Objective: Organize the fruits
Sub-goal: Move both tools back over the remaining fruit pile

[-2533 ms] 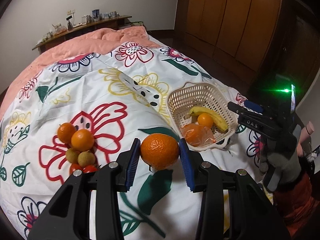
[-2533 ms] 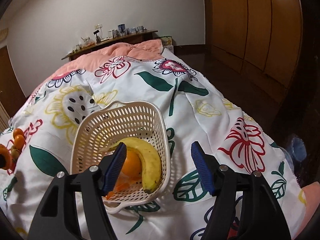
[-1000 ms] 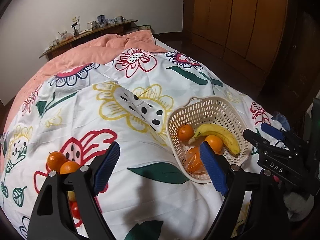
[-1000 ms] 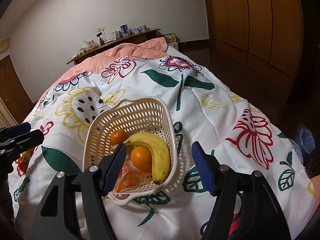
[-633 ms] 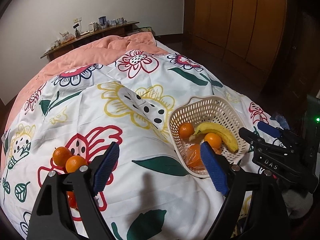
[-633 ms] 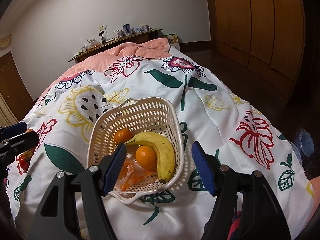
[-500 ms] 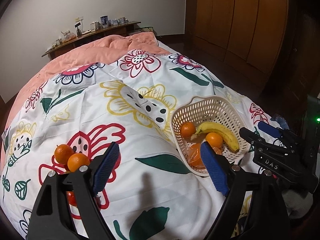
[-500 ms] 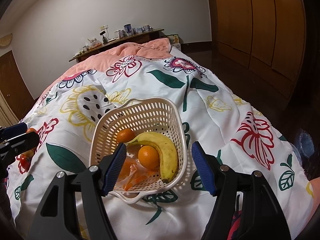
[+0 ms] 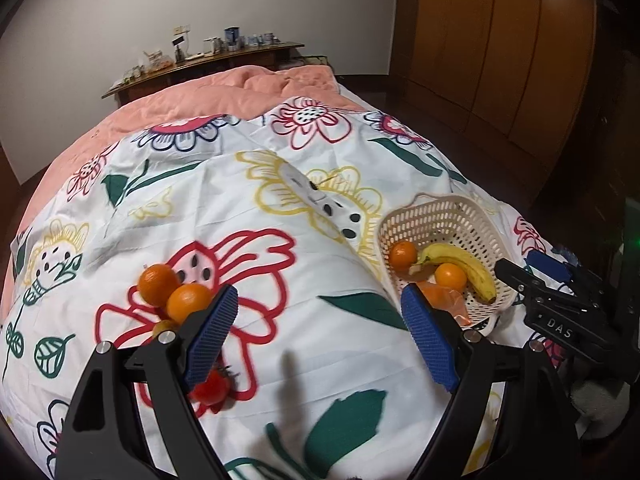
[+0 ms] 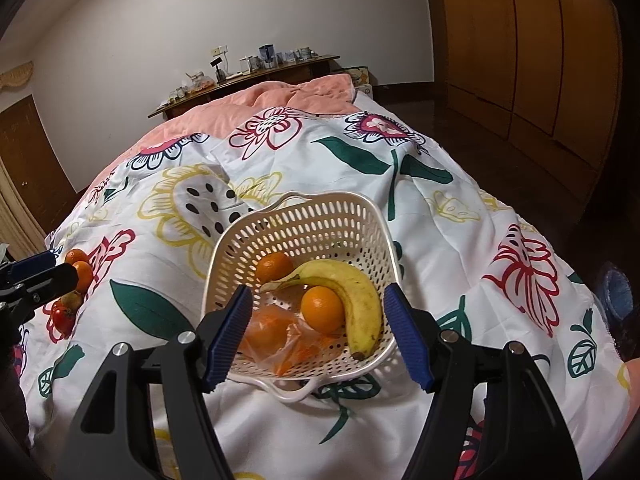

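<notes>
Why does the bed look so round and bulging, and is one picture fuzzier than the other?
Both views are fisheye, so the flowered white bedsheet bows and the corners go black. The left wrist view is smeared by motion, especially the sheet print near the bottom edge; the right wrist view is sharp, with the perforated cream plastic basket crisp. Lighting is dim and warm; the brown wooden wardrobe shows glare.

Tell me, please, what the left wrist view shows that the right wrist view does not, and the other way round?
Only the left wrist view shows the open left gripper head-on. Only the right wrist view shows the open right gripper straddling the basket's near rim, plus a wooden door. Both show the basket holding a banana, oranges and a bagged fruit, and the loose fruit pile on the floral quilt.
</notes>
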Demonstrator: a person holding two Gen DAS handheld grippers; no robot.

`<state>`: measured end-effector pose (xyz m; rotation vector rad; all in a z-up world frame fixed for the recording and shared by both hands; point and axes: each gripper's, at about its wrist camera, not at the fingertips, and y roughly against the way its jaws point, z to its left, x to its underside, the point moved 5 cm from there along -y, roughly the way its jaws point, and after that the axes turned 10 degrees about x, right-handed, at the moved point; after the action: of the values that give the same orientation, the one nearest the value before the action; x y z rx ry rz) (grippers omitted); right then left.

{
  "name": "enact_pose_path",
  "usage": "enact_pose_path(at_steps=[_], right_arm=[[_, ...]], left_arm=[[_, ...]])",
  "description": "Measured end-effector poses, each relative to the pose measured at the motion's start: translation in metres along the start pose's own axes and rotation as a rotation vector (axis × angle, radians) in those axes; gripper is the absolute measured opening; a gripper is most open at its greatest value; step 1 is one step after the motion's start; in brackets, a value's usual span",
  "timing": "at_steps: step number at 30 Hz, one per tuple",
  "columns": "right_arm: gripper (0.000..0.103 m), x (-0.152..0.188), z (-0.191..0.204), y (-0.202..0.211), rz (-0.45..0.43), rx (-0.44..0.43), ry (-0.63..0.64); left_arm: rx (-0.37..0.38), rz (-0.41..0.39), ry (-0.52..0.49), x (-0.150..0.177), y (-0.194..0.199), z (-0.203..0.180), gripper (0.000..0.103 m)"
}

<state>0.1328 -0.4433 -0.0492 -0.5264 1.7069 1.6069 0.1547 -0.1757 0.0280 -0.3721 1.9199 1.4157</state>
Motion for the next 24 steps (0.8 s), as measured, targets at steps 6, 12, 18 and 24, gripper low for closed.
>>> enact_pose_path(at_steps=[6,12,18,24], right_arm=[[0.068,0.0,0.009,0.002,0.005,-0.016,0.011],[0.068,0.002,0.019,0.005,0.01,-0.029,0.028],[0.068,0.003,0.026,0.004,0.028,-0.046,0.033],[0.068,0.005,0.032,0.005,0.032,-0.047,0.046]], left_arm=[[-0.036,-0.032,0.084,0.003,0.017,0.039,0.085],[-0.088,-0.054,0.166,0.008,0.031,0.085,0.085],[-0.12,-0.056,0.241,0.01,0.035,0.125,0.085],[-0.075,-0.014,0.327,0.005,0.023,0.155,0.085]])
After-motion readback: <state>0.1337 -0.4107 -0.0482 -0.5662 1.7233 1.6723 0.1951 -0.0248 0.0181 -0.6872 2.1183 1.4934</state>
